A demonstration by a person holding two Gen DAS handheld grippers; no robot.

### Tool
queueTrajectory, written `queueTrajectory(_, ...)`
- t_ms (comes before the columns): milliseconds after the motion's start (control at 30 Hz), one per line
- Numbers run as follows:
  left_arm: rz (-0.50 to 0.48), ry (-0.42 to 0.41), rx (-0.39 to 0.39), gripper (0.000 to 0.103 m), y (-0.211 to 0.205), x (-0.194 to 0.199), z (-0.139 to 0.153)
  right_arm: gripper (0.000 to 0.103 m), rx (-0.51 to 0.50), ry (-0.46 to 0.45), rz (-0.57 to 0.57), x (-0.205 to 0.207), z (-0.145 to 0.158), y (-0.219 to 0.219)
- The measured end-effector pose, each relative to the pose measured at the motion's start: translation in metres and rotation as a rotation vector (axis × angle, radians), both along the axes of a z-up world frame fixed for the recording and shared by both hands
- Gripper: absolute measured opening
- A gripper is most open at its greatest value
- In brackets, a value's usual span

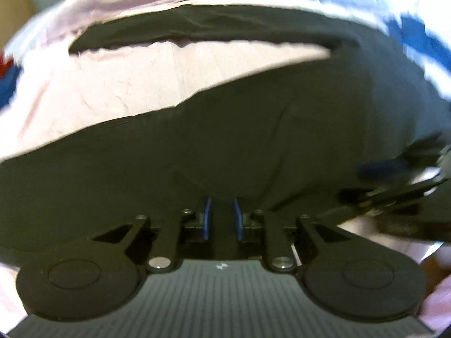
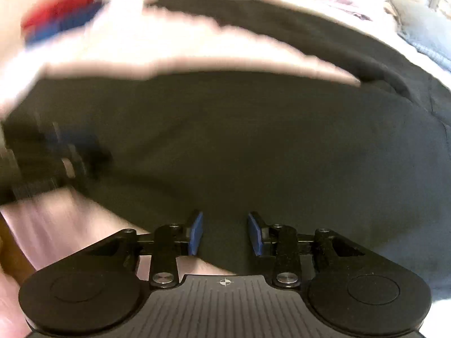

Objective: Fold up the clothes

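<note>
A dark garment (image 1: 253, 129) lies spread across a pale pink sheet (image 1: 112, 84), seen from two cameras mounted on hand-held tongs. In the left wrist view the left tongs (image 1: 222, 218) point down at the near edge of the dark cloth, their blue pads (image 1: 207, 217) drawn close with a narrow band of the dark fabric showing between them; whether the pads actually press on the cloth cannot be told. A long strip of the same garment curves across the sheet farther back, with pink showing through the gap beneath it. At the right edge of that view the right tongs appear as a blurred black frame over the garment.

In the right wrist view the right tongs (image 2: 225, 232) stand apart, blue pads (image 2: 196, 232) well separated above the dark cloth, nothing gripped between them. The garment (image 2: 253, 140) fills most of that picture, its near hem meeting the pink sheet (image 2: 56, 225). A blurred white fabric with red and blue patches (image 2: 59, 19) lies at the far left, beyond the garment.
</note>
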State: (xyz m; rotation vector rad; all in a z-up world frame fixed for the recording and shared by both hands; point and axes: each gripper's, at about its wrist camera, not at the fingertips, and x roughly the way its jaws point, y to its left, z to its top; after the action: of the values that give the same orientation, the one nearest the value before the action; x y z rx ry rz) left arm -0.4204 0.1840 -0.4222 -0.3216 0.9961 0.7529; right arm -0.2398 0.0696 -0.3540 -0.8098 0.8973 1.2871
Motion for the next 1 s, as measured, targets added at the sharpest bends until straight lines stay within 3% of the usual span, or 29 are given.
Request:
queueTrajectory(100,0.084,0.006,0.003,0.015,0.011,-0.028,-0.001,0.036,-0.042,0.007,-0.099,0.015,0.000,-0.018)
queueTrajectory(133,0.107,0.018,0.008,0.008,0.016,-0.034,0.001,0.036,-0.052,0.012,-0.095,0.018,0.003,-0.017)
queueTrajectory(233,0.143,0.047,0.035,0.007,0.025,-0.041,0.013,0.037,-0.062,0.003,-0.079,0.020,0.015,-0.011)
queueTrajectory(367,0.117,-0.083,-0.013,0.010,0.020,-0.033,0.030,0.037,0.106,0.076,-0.017,0.003,0.039,0.007)
queueTrajectory(400,0.097,-0.098,-0.017,0.014,0.015,-0.028,0.030,0.037,0.107,0.081,0.012,-0.003,0.035,0.013)
queueTrajectory(533,0.093,0.012,0.017,0.017,0.010,-0.025,0.008,0.037,0.036,-0.026,0.092,-0.017,0.001,0.019)
queueTrajectory(700,0.239,0.051,0.036,0.010,0.020,-0.057,0.013,0.037,-0.024,0.001,-0.100,0.034,-0.003,-0.036)
queueTrajectory(833,0.333,0.112,0.058,0.011,0.016,-0.055,0.046,0.037,-0.126,-0.034,-0.193,0.066,0.008,-0.067)
queueTrajectory(1000,0.373,0.149,0.102,0.015,-0.035,-0.030,0.102,0.037,-0.003,0.102,-0.343,0.102,0.068,-0.102)
